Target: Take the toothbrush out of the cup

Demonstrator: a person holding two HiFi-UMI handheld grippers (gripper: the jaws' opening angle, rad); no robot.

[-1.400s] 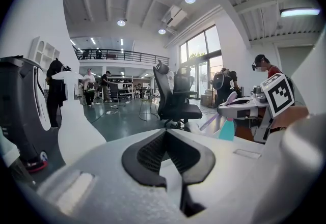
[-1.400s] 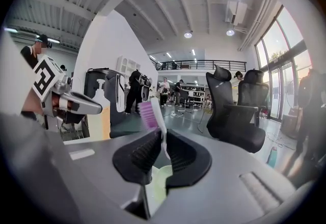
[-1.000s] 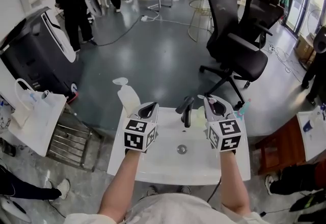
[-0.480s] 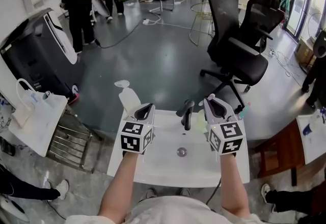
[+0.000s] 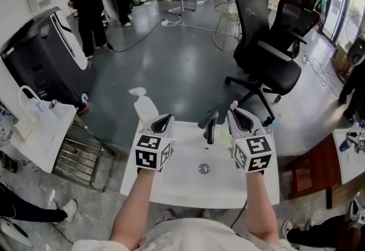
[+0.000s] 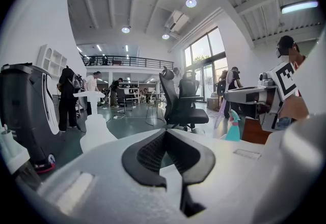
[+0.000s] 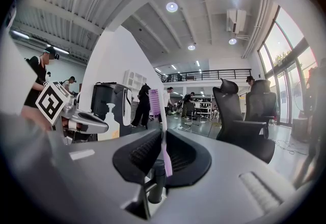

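A pink toothbrush (image 7: pixel 162 136) stands upright between the pads of my right gripper (image 7: pixel 163 134), which is shut on its handle; the bristle head (image 7: pixel 154 100) rises above the jaws. In the head view its pink tip (image 5: pixel 232 106) shows above the right gripper (image 5: pixel 236 113), over the white sink's right back corner. A pale yellow-green cup (image 5: pixel 223 133) sits partly hidden between the faucet and that gripper. My left gripper (image 5: pixel 165 120) hovers over the sink's left back corner. Its jaws (image 6: pixel 165 134) are shut with nothing between them.
The white sink (image 5: pixel 171 178) has a black faucet (image 5: pixel 209 124) at the back and a drain (image 5: pixel 203 168). A white soap pump bottle (image 5: pixel 144 108) stands at the back left, a teal spray bottle (image 5: pixel 272 124) at the right. Black office chairs (image 5: pixel 268 56) stand beyond.
Both grippers have kept their places, the toothbrush still held upright. Only the people at the back of the room have walked a little.
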